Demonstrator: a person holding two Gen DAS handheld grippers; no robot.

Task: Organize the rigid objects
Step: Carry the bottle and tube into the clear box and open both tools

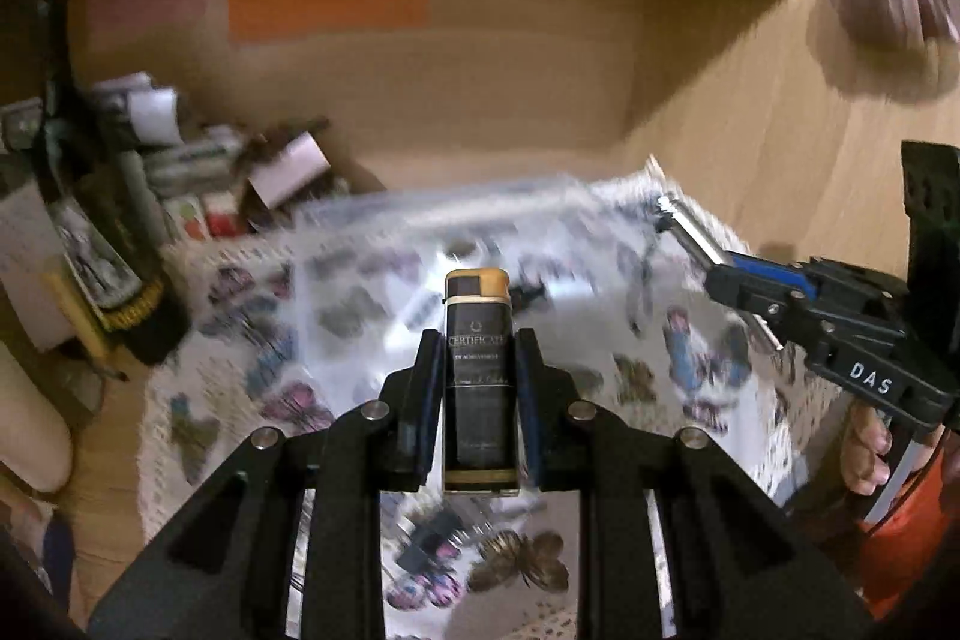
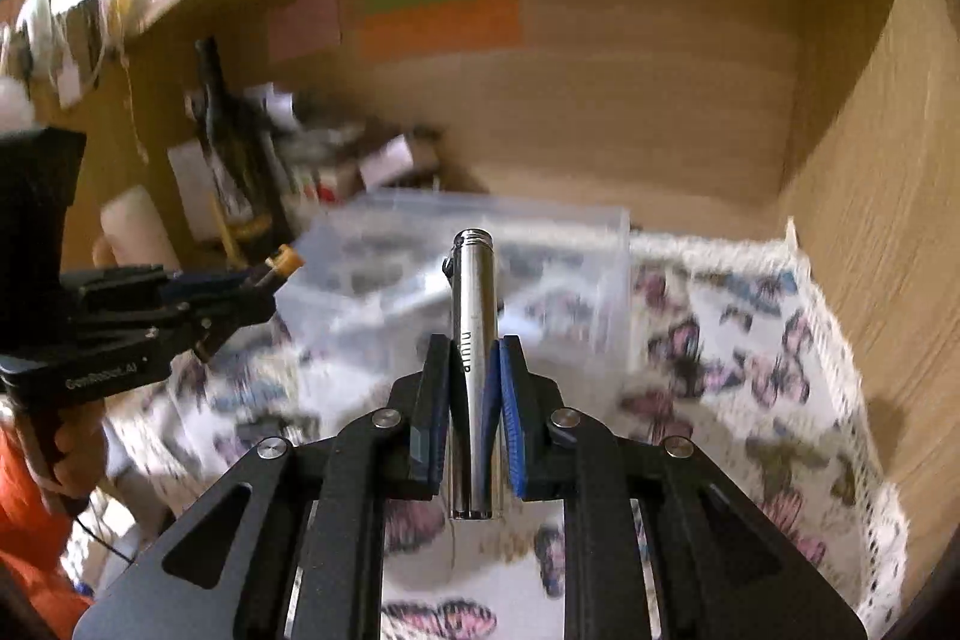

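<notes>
My left gripper (image 1: 478, 340) is shut on a small black and gold block printed "CERTIFICATE" (image 1: 478, 376), held above a butterfly-print cloth (image 1: 252, 358). My right gripper (image 2: 474, 349) is shut on a slim silver metal tube (image 2: 474, 340) with a threaded tip. A clear plastic box (image 2: 540, 268) sits on the cloth just ahead of both grippers, blurred by motion. The right gripper with its tube also shows at the right of the left wrist view (image 1: 708, 250). The left gripper shows at the left of the right wrist view (image 2: 264, 286).
A wooden shelf alcove (image 2: 660, 112) surrounds the cloth, with coloured sticky notes (image 2: 438, 25) on its back wall. A dark bottle (image 2: 228, 130), boxes and clutter (image 1: 198, 172) crowd the back left. The alcove's right wall (image 2: 888, 244) stands close.
</notes>
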